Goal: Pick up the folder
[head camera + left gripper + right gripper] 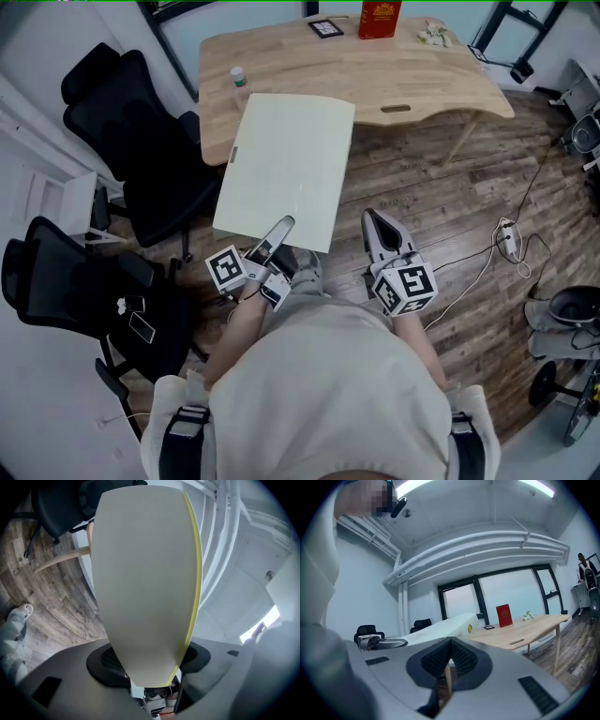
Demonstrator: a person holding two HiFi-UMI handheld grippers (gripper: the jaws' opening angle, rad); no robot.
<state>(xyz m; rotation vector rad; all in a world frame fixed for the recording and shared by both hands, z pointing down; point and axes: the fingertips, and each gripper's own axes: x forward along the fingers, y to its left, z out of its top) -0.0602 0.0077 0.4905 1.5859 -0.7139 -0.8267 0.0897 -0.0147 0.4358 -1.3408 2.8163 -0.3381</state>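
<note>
The folder (286, 169) is a large pale cream sheet with a yellow edge. It hangs in the air between me and the wooden table (422, 84), with its far end over the table's near corner. My left gripper (277, 231) is shut on the middle of the folder's near edge. In the left gripper view the folder (145, 573) rises straight out of the jaws (151, 679) and fills the middle. My right gripper (373, 219) hovers to the right of the folder, clear of it, shut with nothing in it. In the right gripper view its pads meet (450, 643), and the folder (443, 626) is off to the left.
On the table stand a red box (380, 17), a small bottle (239, 80) and a black square item (325, 28). Two black office chairs (122, 122) (66, 281) stand at the left. Cables and a power strip (511, 239) lie on the wood floor at the right.
</note>
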